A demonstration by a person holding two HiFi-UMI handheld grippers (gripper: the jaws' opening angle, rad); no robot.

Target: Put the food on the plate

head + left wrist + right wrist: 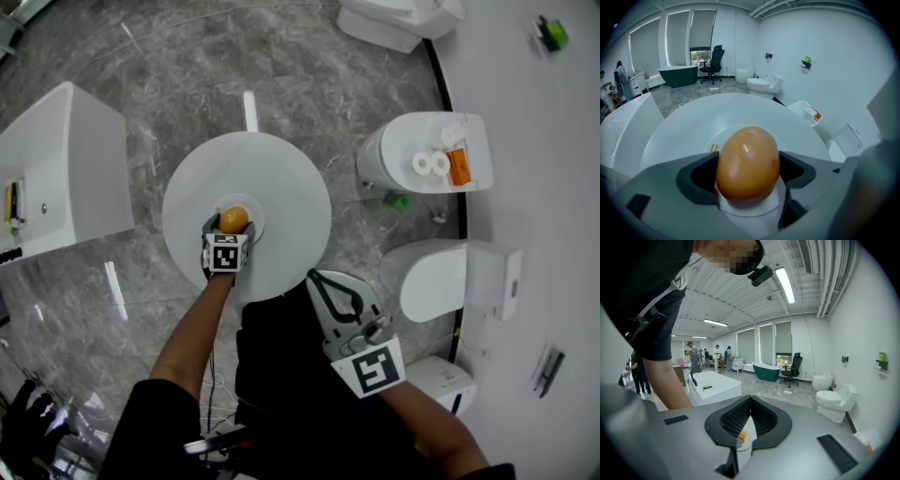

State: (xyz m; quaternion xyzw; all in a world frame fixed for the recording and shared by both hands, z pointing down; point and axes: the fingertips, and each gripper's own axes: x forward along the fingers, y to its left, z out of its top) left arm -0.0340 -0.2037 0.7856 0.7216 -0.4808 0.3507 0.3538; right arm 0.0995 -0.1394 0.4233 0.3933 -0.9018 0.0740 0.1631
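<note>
An orange-brown, egg-shaped piece of food is gripped by my left gripper, whose dark jaws press on both of its sides. It hangs right over a small white plate on a round white table. I cannot tell if it touches the plate. My right gripper is shut and empty at the table's near right edge. Through its jaw gap the food shows as a small spot.
White toilets stand to the right of the table, one with paper rolls and an orange item on its lid, another nearer me. A white bathtub stands at the left. The floor is grey marble.
</note>
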